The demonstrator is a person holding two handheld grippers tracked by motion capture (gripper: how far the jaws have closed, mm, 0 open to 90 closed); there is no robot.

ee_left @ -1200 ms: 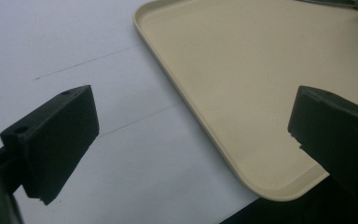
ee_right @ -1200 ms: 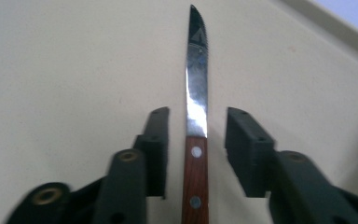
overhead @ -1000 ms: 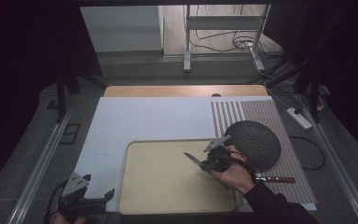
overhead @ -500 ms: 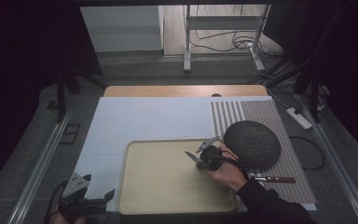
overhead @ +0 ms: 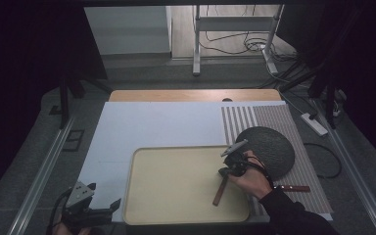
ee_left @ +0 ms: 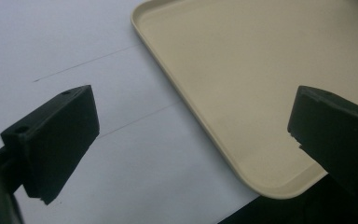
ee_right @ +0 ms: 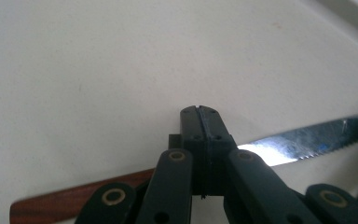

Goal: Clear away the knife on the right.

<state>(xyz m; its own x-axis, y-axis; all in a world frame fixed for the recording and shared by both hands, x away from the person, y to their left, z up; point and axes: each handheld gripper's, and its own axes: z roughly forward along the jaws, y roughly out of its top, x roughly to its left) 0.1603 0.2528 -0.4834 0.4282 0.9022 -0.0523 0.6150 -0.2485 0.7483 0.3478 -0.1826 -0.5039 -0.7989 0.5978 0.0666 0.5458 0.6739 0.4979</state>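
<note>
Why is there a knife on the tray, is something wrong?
Nothing looks broken or spilled. The right gripper is shut on a knife over the tray. Another utensil lies apart on the striped mat.

Round dark grey plate [overhead: 267, 149] was set on striped placemat [overhead: 274, 120], second wooden-handled knife [overhead: 293, 188] laid just beside it, white sheet [overhead: 152, 122] spread beneath.

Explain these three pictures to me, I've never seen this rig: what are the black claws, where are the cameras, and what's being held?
A person works handheld two-jaw grippers. One camera looks down over the table; one rides on each gripper. The right gripper is shut on a knife with a wooden handle, over the beige tray. The left gripper is open, by the tray's near corner. Right of the tray, a dark round plate lies on a striped mat beside a second knife.
</note>
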